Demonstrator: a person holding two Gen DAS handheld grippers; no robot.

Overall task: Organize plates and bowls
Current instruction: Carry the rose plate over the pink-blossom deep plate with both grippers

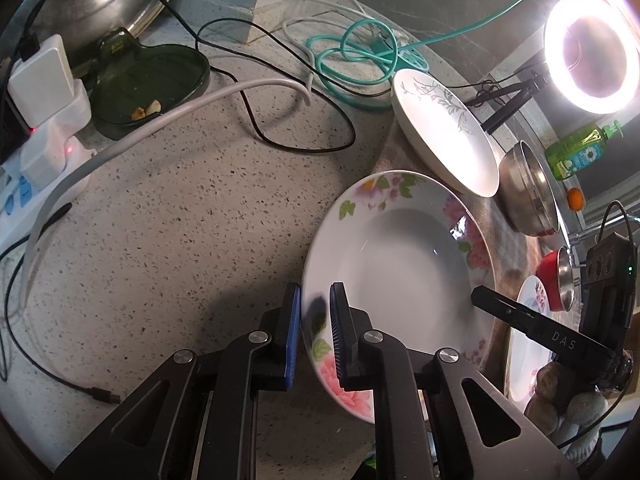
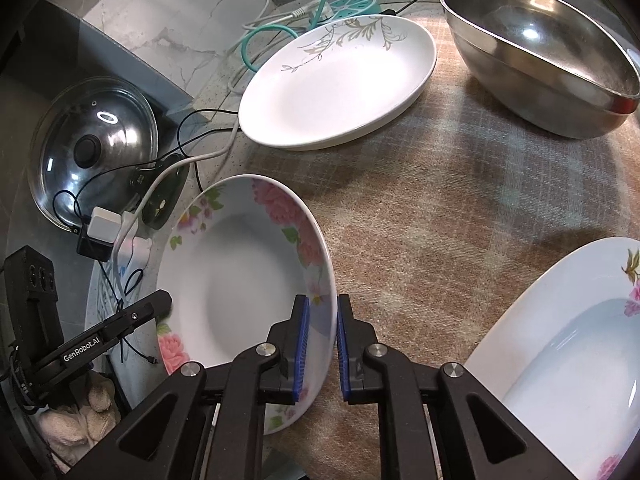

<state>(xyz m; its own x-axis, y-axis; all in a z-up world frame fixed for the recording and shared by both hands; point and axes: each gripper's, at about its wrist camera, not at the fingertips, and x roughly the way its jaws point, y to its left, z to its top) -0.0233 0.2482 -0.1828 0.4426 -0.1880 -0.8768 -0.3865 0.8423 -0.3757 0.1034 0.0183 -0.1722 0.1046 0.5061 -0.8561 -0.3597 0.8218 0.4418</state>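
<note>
Left gripper point(image 1: 314, 336) fingers clamped on the pink-flowered deep plate's point(image 1: 400, 264) left rim, right gripper point(image 2: 320, 346) fingers pinching its right rim, plate straddling speckled tabletop point(image 1: 180, 220) and plaid cloth point(image 2: 440, 220).

Home kitchen; speckled stone counter point(image 1: 180, 200); pot lid point(image 2: 94, 152); dish-soap bottle point(image 1: 580, 154)

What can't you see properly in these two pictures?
- Second pink-flowered white plate: cut off by the right wrist view's edge; in the left wrist view the right gripper covers it.
- Red-sided steel bowl: left wrist view, half hidden behind that gripper.
- Yellowish bits in the dark green dish: too small to identify.
</note>
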